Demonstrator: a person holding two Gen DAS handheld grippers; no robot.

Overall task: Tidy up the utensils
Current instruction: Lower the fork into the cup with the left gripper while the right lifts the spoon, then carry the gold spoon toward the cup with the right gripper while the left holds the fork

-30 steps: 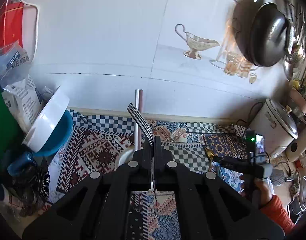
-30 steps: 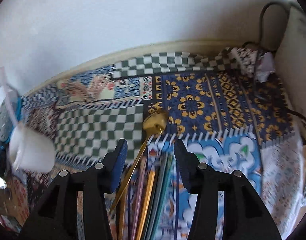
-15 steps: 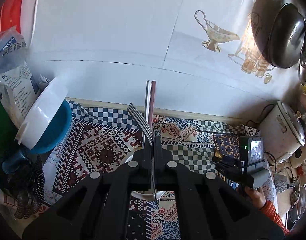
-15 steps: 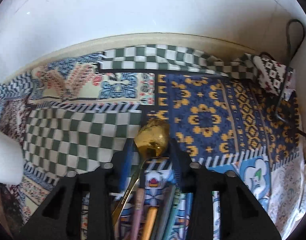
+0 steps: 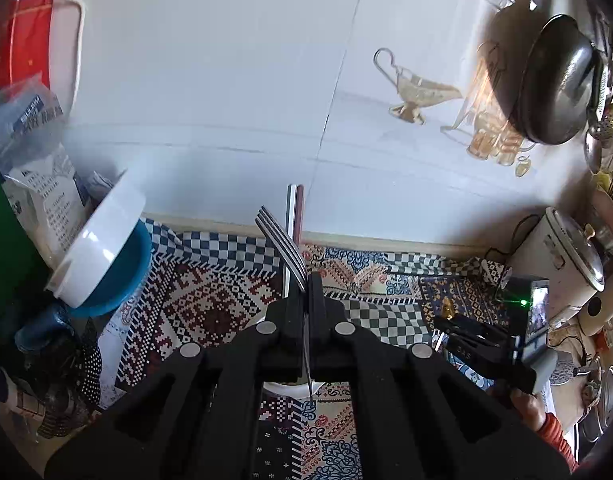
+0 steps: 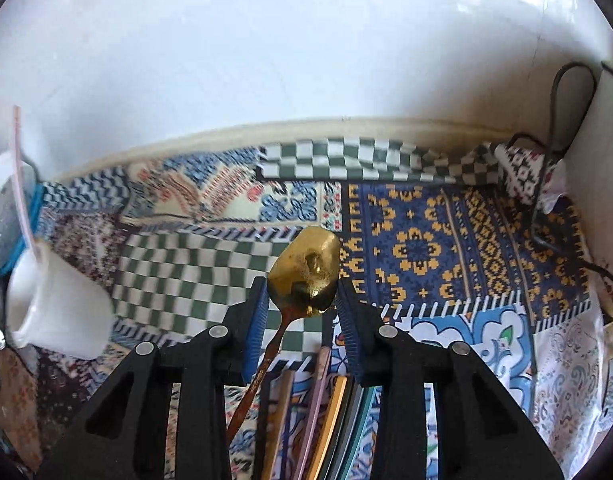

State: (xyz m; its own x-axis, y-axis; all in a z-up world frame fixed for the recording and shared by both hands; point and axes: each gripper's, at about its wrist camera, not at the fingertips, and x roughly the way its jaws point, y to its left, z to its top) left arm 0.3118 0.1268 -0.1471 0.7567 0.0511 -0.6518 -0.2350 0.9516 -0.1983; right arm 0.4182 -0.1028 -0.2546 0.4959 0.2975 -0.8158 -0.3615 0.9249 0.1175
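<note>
- The left gripper (image 5: 306, 280) has its fingers pressed tight on a steel fork (image 5: 282, 242); the tines point up toward 11 o'clock, above the white cup (image 5: 292, 388).
- The right gripper (image 6: 302, 296) has its fingers around the bowl of a gold spoon (image 6: 306, 270), apparently gripping it, with chopsticks (image 6: 326, 400) lying below.
- Advice: lower the fork slowly and handle first into the cup, and release it only when it is inside the rim.
- Lift the spoon straight up, so that the chopsticks stay on the patterned table (image 6: 446, 248).
</note>
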